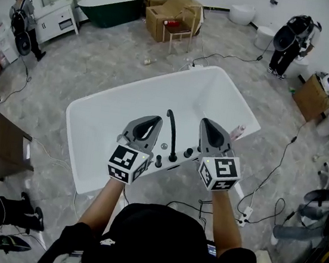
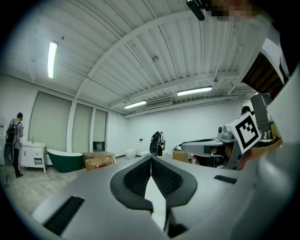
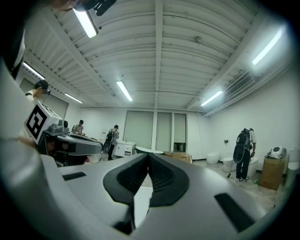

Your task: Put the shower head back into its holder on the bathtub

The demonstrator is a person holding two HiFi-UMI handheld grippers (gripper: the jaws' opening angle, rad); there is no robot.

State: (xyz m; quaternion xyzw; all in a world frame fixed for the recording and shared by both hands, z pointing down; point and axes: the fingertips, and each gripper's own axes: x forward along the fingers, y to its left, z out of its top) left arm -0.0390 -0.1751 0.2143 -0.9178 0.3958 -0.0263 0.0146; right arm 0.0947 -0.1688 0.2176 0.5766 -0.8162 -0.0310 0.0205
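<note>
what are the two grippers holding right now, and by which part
Nothing is held. The left gripper and the right gripper both have their jaws shut together with nothing between them.

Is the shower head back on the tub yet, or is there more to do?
Unclear. The left gripper and right gripper are both shut and empty, held over the near rim of the white bathtub, either side of the black tap. Nothing is in hand. Whether the shower head sits in its holder cannot be made out.
</note>
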